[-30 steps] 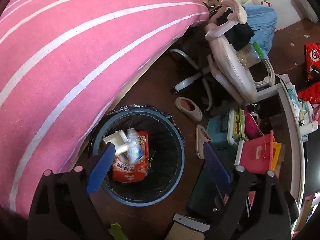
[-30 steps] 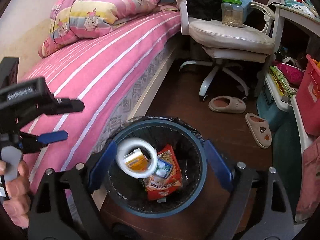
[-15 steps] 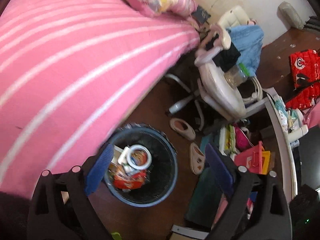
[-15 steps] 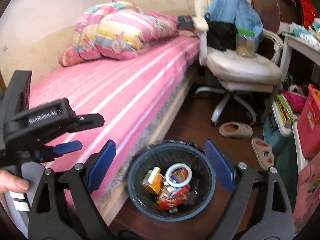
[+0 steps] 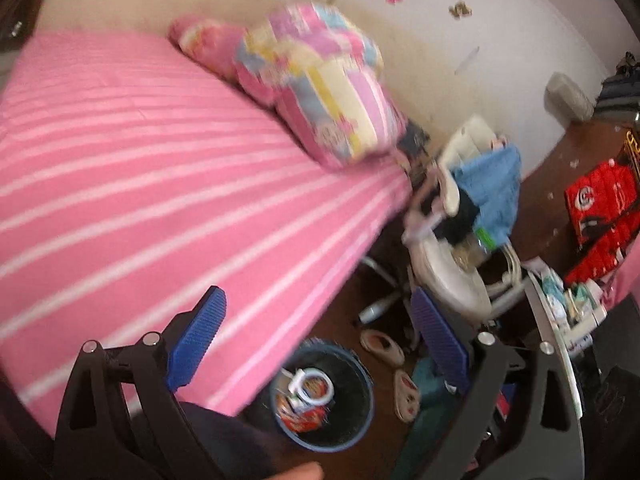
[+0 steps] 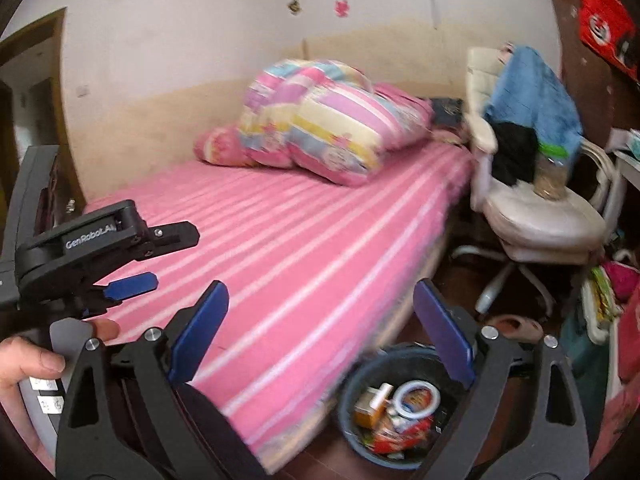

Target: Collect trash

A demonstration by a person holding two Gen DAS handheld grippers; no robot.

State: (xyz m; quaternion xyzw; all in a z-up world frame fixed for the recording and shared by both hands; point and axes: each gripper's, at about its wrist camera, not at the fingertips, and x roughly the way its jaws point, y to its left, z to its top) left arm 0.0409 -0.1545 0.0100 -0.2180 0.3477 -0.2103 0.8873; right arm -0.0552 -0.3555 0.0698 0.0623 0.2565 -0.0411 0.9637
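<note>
Your left claw (image 5: 318, 334) stands wide apart with nothing between its blue pads. Your right claw (image 6: 320, 330) is opening, and it too is empty. The trash sits in the round bin (image 6: 352, 384) on the floor beside the pink striped bed (image 6: 280, 240): a white tape ring (image 6: 416, 396) lies on top of red snack wrappers (image 6: 400, 436) and an orange box (image 6: 366, 410). Your left hand (image 6: 24, 364) grips its handle at the edge of the right view.

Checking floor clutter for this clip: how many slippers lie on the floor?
2: one slipper between the trash bin and the chair base, the other slipper right of the bin. More may be hidden.
</note>
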